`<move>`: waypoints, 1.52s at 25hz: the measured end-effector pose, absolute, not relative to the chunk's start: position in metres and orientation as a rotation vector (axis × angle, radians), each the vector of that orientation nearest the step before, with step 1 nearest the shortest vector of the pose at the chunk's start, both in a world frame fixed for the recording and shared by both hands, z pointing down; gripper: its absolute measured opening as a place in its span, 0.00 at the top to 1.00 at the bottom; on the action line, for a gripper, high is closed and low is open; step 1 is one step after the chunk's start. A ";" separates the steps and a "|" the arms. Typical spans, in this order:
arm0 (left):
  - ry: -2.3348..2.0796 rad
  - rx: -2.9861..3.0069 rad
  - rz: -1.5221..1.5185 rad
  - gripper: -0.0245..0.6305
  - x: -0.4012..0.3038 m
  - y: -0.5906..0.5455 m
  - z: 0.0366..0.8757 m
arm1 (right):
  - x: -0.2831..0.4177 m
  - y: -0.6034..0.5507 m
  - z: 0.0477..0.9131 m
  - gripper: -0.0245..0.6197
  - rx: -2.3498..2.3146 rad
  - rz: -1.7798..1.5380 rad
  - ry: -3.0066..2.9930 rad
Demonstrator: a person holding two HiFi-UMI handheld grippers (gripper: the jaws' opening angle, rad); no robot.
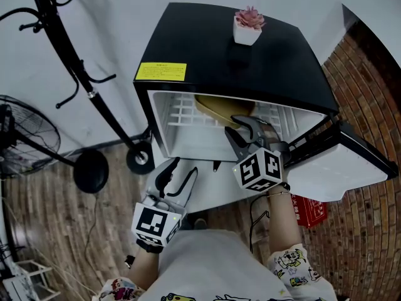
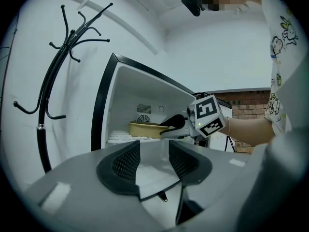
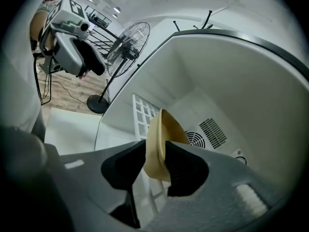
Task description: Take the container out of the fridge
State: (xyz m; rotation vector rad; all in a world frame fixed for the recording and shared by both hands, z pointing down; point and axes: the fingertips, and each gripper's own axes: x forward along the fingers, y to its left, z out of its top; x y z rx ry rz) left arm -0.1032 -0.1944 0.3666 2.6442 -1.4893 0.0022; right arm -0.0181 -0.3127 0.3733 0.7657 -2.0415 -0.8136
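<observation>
A shallow yellow container (image 1: 216,108) sits on the white wire shelf (image 1: 182,115) inside the open black mini fridge (image 1: 250,61). My right gripper (image 1: 241,127) reaches into the fridge, and in the right gripper view its pads (image 3: 186,166) press on both sides of the container's (image 3: 161,139) rim. My left gripper (image 1: 178,168) hangs outside, below the fridge opening, open with nothing between its fingers (image 2: 126,161). The left gripper view looks into the fridge at the container (image 2: 145,128) and the right gripper (image 2: 174,124).
The fridge door (image 1: 338,162) stands open to the right. A small potted plant (image 1: 247,27) stands on the fridge top. A black coat stand (image 1: 81,74) and a floor fan (image 1: 25,137) stand to the left. A red box (image 1: 310,209) lies on the floor under the door.
</observation>
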 end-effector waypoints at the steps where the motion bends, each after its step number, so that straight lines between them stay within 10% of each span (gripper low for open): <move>1: -1.492 2.643 0.001 0.69 -0.104 -0.194 0.366 | -0.018 -0.313 0.372 0.80 0.771 -0.816 -2.039; 38: -1.537 2.643 -0.023 0.78 -0.120 -0.179 0.358 | -0.021 -0.290 0.363 0.93 0.776 -0.842 -2.025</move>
